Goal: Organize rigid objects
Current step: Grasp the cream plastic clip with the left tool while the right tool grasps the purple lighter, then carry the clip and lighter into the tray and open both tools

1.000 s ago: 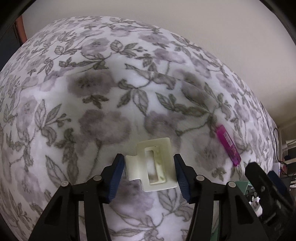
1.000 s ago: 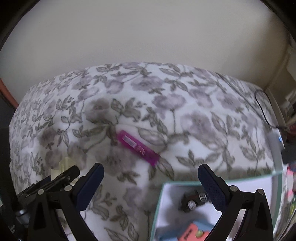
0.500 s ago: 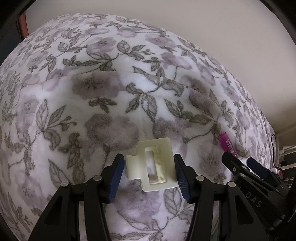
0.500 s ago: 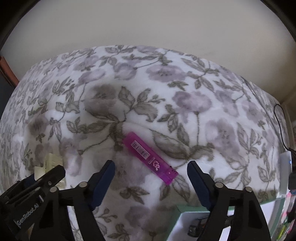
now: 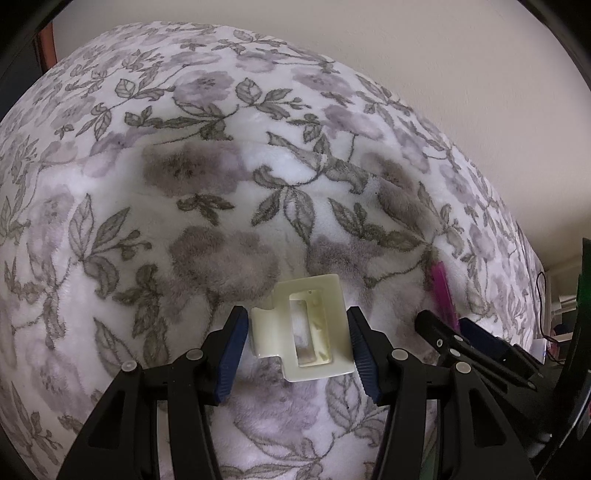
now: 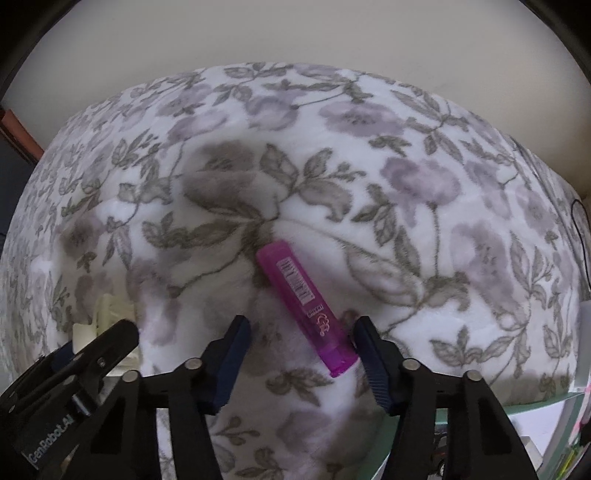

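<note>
Lighter (image 6: 309,311), pink and translucent, lies aslant on the flowered blanket (image 6: 406,155) between the wide-open, empty right tongs (image 6: 302,354), its near end beside the right finger. The step looks like a reach to grasp; next, centre the tongs and close across its body. Left tongs (image 5: 295,354) bracket a cream hair clip (image 5: 306,332), seemingly gripping it, though contact is hard to confirm. A green-rimmed box (image 6: 546,404), probably the destination, sits nearby; nothing blocks the way.

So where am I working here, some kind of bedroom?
Probably a bedroom or living room: the work surface is a plush floral blanket over something soft, against a plain wall, with a charging cable at its edge and a cream hair clip on it.
</note>
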`<state>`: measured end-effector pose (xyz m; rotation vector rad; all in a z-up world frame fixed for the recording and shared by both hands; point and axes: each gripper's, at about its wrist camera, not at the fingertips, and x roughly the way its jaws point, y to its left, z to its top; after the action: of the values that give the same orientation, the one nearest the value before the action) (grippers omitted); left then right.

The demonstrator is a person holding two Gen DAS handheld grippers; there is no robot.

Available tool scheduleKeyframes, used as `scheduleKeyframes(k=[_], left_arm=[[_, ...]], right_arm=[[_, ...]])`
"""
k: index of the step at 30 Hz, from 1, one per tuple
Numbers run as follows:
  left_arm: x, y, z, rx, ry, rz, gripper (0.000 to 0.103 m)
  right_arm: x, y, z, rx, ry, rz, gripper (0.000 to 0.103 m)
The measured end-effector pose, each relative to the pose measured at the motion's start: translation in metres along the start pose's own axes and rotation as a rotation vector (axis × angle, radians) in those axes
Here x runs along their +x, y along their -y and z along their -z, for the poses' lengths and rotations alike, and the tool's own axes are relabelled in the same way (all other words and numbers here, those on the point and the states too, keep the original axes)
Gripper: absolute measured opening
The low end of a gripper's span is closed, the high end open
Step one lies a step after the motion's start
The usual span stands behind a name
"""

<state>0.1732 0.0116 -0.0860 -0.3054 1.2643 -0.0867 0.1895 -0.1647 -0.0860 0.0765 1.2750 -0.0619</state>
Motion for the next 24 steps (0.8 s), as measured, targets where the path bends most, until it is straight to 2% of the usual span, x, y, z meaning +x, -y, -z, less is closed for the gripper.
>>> scheduleKeyframes(k=[2, 8, 17, 24], left_arm=[[0.000, 0.000, 0.000, -0.001, -0.001, 0.001, 0.056], [-0.001, -0.001, 0.000, 0.000, 0.001, 0.004, 0.056], [0.001, 0.002, -0.002, 0.007, 0.010, -0.006, 0.056], [0.001, 0.001, -0.002, 0.006, 0.007, -0.004, 0.056]], right_arm=[[-0.001, -0.003, 0.000, 0.000, -0.001, -0.010, 0.048], [0.003, -0.009, -0.011, -0.006, -0.005, 0.012, 0.041], [0.016, -0.003, -0.036, 0.004, 0.002, 0.032, 0.039], [0.013, -0.006, -0.028, -0.005, 0.011, 0.051, 0.030]])
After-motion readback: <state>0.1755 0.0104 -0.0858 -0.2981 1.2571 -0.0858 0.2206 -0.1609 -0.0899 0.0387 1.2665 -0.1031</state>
